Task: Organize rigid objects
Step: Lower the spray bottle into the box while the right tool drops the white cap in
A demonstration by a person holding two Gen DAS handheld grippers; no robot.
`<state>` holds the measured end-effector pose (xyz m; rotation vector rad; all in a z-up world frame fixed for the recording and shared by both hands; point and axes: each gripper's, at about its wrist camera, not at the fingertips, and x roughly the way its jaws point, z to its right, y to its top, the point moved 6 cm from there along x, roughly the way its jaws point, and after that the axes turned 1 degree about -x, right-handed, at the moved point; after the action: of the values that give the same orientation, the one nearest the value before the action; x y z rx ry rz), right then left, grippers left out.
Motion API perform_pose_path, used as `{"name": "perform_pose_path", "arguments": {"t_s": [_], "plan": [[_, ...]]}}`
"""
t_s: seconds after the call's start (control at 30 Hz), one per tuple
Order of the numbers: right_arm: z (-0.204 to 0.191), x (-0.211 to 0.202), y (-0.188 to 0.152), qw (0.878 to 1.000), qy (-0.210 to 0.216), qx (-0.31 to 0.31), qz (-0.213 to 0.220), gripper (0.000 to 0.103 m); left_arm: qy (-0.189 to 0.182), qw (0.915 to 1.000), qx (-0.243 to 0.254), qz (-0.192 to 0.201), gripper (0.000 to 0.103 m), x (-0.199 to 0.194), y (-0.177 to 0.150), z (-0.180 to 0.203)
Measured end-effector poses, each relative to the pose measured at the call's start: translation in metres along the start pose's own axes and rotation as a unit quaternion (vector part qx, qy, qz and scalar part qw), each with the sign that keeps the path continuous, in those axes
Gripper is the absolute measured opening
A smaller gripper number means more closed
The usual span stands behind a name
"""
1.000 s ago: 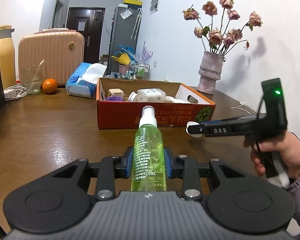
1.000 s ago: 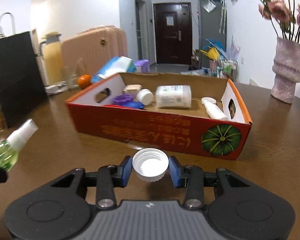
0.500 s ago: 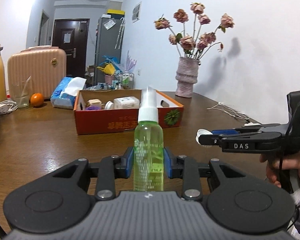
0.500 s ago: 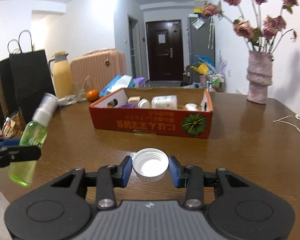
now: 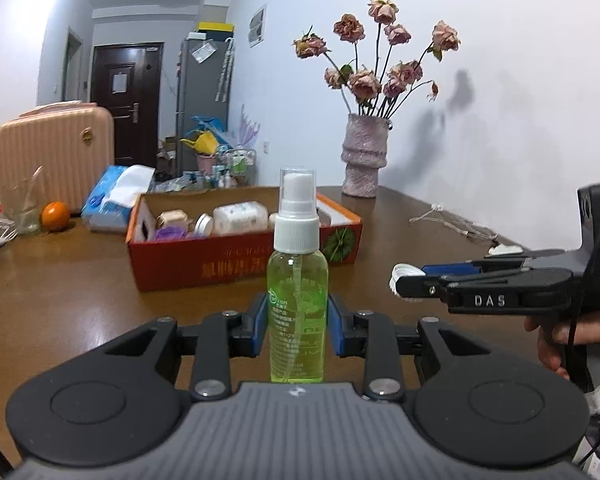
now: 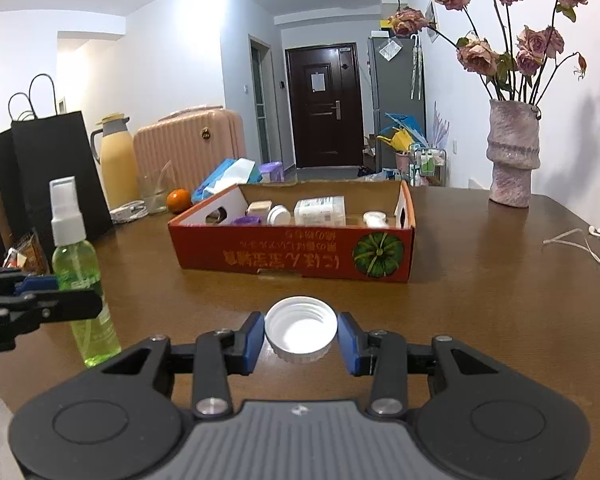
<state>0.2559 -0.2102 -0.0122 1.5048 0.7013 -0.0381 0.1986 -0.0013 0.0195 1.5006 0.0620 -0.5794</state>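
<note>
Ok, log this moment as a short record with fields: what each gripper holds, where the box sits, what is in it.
left gripper: shut on an upright green clear-plastic spray bottle with a white pump top
right gripper: shut on a white ribbed screw cap, open side up
box: red cardboard tray on the brown wooden table, beyond both grippers
box contents: white jars and bottles, a purple item; details too small to tell
bottle and cap: apart, side by side
</note>
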Motion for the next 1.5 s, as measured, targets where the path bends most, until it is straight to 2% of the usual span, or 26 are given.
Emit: {"name": "perform_pose_path", "arguments": {"t_s": [0.13,0.23,0.33,0.47,0.6,0.7,0.8,0.9,1.0,1.1,1.13,1.17,1.33,1.4,1.5], "plan": [[0.008,0.017,0.021,1.0,0.002,-0.015,0.002,0.039,-0.025,0.9995,0.018,0.002,0.031,0.024,0.031,-0.011],[0.012,0.031,0.053,0.999,0.01,-0.035,0.017,0.039,-0.034,0.9991,0.024,-0.004,0.031,0.052,0.062,-0.028],[0.02,0.053,0.089,0.998,0.042,-0.036,0.026,0.039,-0.041,0.9987,0.018,-0.025,0.031,0.092,0.093,-0.045],[0.027,0.095,0.128,0.997,0.045,-0.056,0.018,0.039,-0.056,0.9963,0.008,-0.065,0.031,0.161,0.125,-0.057],[0.039,0.157,0.142,0.996,0.039,-0.065,-0.038,0.039,-0.066,0.9907,-0.009,-0.118,0.031,0.232,0.126,-0.064],[0.051,0.195,0.135,0.993,0.013,-0.075,-0.088,0.039,-0.067,0.9842,-0.024,-0.162,0.031,0.278,0.112,-0.068],[0.06,0.215,0.124,0.989,-0.007,-0.09,-0.114,0.039,-0.065,0.9789,-0.01,-0.194,0.031,0.307,0.096,-0.065],[0.064,0.226,0.115,0.987,-0.025,-0.104,-0.123,0.039,-0.049,0.9783,0.007,-0.201,0.031,0.321,0.085,-0.063],[0.064,0.233,0.106,0.985,-0.026,-0.111,-0.132,0.039,-0.048,0.9769,-0.002,-0.208,0.032,0.33,0.079,-0.064],[0.062,0.24,0.101,0.983,-0.023,-0.119,-0.135,0.04,-0.051,0.9756,-0.012,-0.213,0.044,0.335,0.077,-0.064],[0.061,0.24,0.1,0.983,-0.025,-0.12,-0.135,0.039,-0.046,0.9766,-0.013,-0.21,0.052,0.334,0.077,-0.066],[0.062,0.241,0.101,0.983,-0.026,-0.122,-0.134,0.039,-0.044,0.9773,-0.016,-0.207,0.06,0.332,0.077,-0.068],[0.058,0.231,0.104,0.983,-0.029,-0.131,-0.125,0.042,-0.037,0.9813,-0.022,-0.188,0.072,0.307,0.085,-0.077],[0.057,0.222,0.107,0.984,-0.03,-0.13,-0.115,0.048,-0.031,0.9835,-0.022,-0.177,0.073,0.294,0.091,-0.08],[0.054,0.212,0.116,0.986,-0.031,-0.129,-0.104,0.048,-0.029,0.9865,-0.018,-0.16,0.074,0.273,0.101,-0.08]]}}
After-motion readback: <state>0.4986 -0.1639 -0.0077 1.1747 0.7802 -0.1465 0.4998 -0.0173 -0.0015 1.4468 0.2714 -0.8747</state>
